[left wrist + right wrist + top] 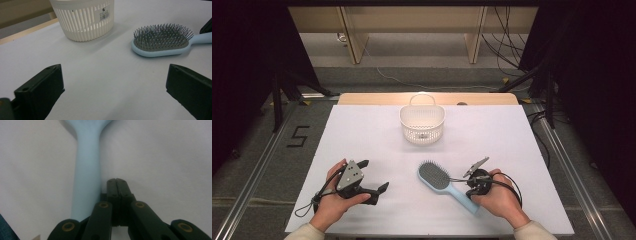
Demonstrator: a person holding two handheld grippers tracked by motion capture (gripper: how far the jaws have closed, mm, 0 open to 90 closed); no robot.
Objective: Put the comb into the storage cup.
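Note:
A light blue hairbrush [439, 180] lies bristles up on the white table cover [362, 135], its handle [87, 170] pointing toward the person's right hand. My right gripper [464, 182] is shut, jaws pressed together with nothing between them [116, 182], just to the right of the handle and close against it. My left gripper [373, 176] rests low at the front left, open wide and holding nothing [115, 95]. It faces the hairbrush [160, 40] and a white slatted basket [85, 20].
The white basket [422, 125] with a loop handle stands at the middle back of the table. The table's wooden far edge [427, 98] lies behind it. Black stands and cables flank the table on the floor.

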